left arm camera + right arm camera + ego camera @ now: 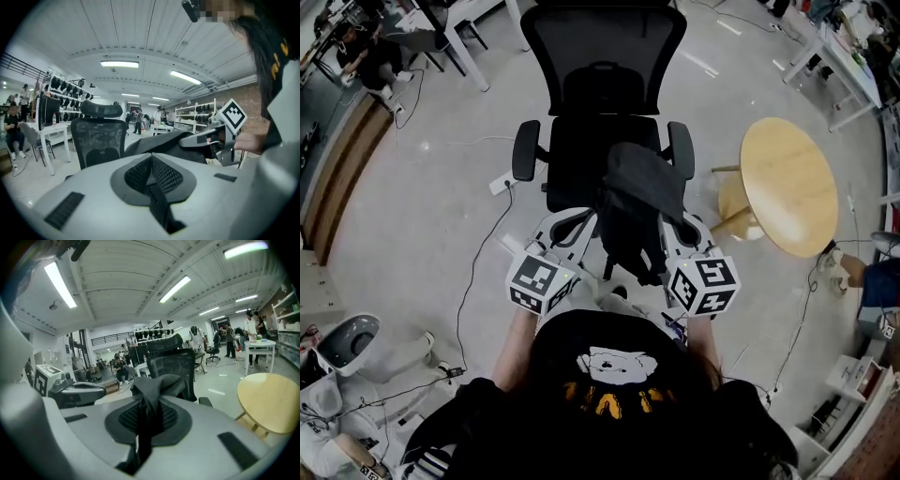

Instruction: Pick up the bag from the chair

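Note:
A black bag (642, 202) hangs between my two grippers, over the front of the seat of a black mesh office chair (600, 94). I cannot tell whether it still touches the seat. My left gripper (572, 230) is shut on a thin black strap (159, 206) of the bag, and the bag's body (159, 143) lies just beyond the jaws. My right gripper (675, 239) is shut on bunched black bag fabric (152, 390) that rises between its pads. The chair back (98, 136) stands behind the bag and appears in the right gripper view too (176, 366).
A round wooden table (787, 183) stands right of the chair, close to my right gripper. Cables (473, 262) trail over the grey floor on the left. White desks (464, 33) and a seated person (366, 52) are farther back.

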Demonstrator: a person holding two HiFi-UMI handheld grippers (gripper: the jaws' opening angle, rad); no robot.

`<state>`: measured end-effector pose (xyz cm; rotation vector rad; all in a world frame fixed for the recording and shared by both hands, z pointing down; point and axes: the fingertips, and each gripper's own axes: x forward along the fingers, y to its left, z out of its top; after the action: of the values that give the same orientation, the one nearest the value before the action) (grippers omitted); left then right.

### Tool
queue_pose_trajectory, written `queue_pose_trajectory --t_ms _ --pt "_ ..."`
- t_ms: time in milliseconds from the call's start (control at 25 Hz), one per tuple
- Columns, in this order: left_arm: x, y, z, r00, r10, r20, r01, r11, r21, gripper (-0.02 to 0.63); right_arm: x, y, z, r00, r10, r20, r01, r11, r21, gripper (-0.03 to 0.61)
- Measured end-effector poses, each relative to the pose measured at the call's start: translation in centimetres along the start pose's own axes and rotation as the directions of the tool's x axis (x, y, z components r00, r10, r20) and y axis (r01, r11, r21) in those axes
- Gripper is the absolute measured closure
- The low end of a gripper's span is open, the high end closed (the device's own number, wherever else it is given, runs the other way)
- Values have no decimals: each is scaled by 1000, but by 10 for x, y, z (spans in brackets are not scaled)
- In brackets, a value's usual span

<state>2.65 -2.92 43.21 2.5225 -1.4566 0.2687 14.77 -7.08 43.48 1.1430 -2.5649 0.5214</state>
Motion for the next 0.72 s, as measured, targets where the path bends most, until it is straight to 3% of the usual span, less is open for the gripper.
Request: queue_pose_trajectory --t_ms 360,720 --pt "-5 -54 -6 1000 19 2 -19 1000 8 603 -43 -17 -37 999 3 -39 -3 1000 0 571" --pt "-20 -75 -9 999 50 10 -50 999 8 603 -69 -17 -54 999 5 -37 -5 1000 4 571"
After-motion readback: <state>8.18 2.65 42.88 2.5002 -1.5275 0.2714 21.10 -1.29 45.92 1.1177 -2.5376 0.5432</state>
